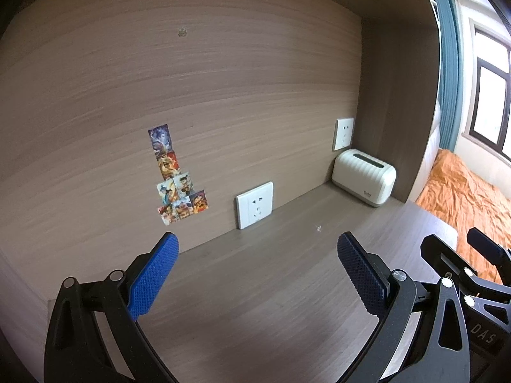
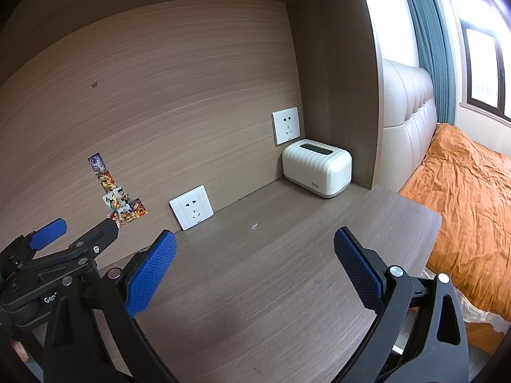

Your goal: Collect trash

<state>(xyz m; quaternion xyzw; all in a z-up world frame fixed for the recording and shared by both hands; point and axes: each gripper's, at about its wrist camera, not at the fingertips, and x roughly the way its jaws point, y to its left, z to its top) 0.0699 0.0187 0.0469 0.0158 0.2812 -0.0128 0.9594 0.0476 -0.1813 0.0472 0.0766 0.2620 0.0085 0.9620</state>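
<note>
Both claws, left [image 1: 258,245] and right [image 2: 255,242], agape, tiny scrap [image 2: 254,226] just beyond.

I am looking into a wood-grain desk [image 2: 271,287] alcove with a matching back panel [image 1: 207,95]. Two white wall sockets [image 2: 191,207] [image 2: 286,125] sit on that panel, beside a cluster of colourful stickers [image 1: 179,188]. To the right I see a cream padded headboard [image 2: 408,108], a rumpled orange bedspread [image 2: 469,198], teal curtains [image 2: 428,32] and a bright dark-framed window [image 1: 491,95].
</note>
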